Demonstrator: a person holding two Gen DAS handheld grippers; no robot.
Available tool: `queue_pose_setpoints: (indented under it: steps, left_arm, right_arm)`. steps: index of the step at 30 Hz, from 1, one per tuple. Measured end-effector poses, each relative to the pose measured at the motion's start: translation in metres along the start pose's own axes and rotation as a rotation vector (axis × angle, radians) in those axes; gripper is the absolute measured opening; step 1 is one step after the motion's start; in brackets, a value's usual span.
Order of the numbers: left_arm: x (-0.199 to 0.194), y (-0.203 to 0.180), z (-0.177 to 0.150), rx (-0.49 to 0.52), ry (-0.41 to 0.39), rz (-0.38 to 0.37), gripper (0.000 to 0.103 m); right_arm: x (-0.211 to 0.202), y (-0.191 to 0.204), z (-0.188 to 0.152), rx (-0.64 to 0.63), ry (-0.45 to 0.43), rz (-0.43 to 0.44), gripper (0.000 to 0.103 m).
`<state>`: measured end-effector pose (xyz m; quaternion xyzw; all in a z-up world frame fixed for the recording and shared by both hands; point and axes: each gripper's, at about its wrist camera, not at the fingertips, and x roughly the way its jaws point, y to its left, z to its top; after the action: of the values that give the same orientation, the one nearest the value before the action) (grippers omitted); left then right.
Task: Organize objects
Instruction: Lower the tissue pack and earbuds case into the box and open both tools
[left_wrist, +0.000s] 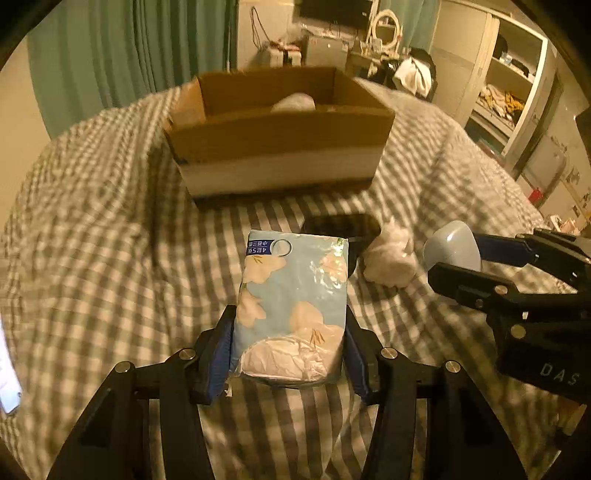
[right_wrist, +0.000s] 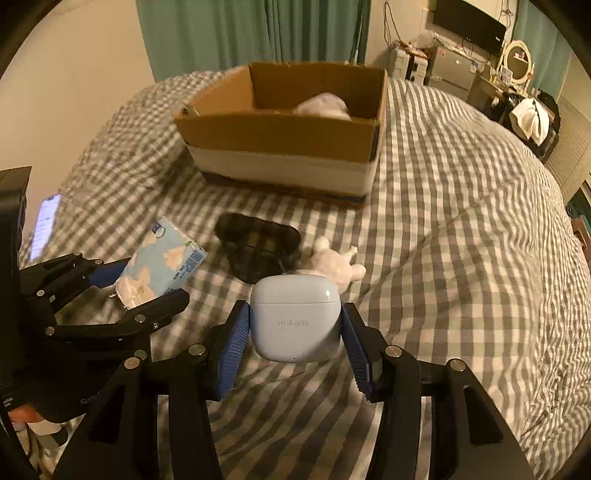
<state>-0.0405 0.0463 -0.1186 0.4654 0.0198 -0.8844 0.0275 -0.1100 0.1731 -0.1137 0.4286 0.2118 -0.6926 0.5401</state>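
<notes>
My left gripper (left_wrist: 290, 347) is shut on a light blue flowered tissue pack (left_wrist: 291, 306), held just above the checked bed; the pack also shows in the right wrist view (right_wrist: 162, 266). My right gripper (right_wrist: 295, 332) is shut on a pale blue Huawei earbud case (right_wrist: 295, 321), which also shows in the left wrist view (left_wrist: 452, 245). An open cardboard box (left_wrist: 277, 136) stands ahead on the bed (right_wrist: 280, 147), with a pale rounded thing (right_wrist: 325, 105) inside it.
A dark flat object (right_wrist: 258, 243) and a small white plush toy (right_wrist: 336, 264) lie on the checked bedspread (right_wrist: 461, 240) between the grippers and the box. A lit phone (right_wrist: 44, 225) lies at the left edge. Shelves and clutter stand beyond the bed.
</notes>
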Motion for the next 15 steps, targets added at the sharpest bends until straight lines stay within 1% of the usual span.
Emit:
queue_pose_setpoints:
  steps: [5, 10, 13, 15]
  left_arm:
    - [-0.041, 0.000, 0.013, 0.011, -0.086, 0.025, 0.054]
    - [-0.069, 0.003, 0.035, 0.020, -0.158, 0.053, 0.054]
    - [-0.080, 0.006, 0.055, 0.023, -0.196, 0.068, 0.054]
    - [-0.087, 0.008, 0.072, 0.033, -0.232, 0.094, 0.054]
  right_arm:
    - [-0.037, 0.012, 0.008, -0.026, -0.069, -0.007, 0.050]
    - [-0.074, 0.023, 0.024, -0.057, -0.148, -0.028, 0.050]
    - [-0.091, 0.026, 0.038, -0.074, -0.194, -0.033, 0.050]
    - [-0.100, 0.028, 0.051, -0.081, -0.225, -0.037, 0.050]
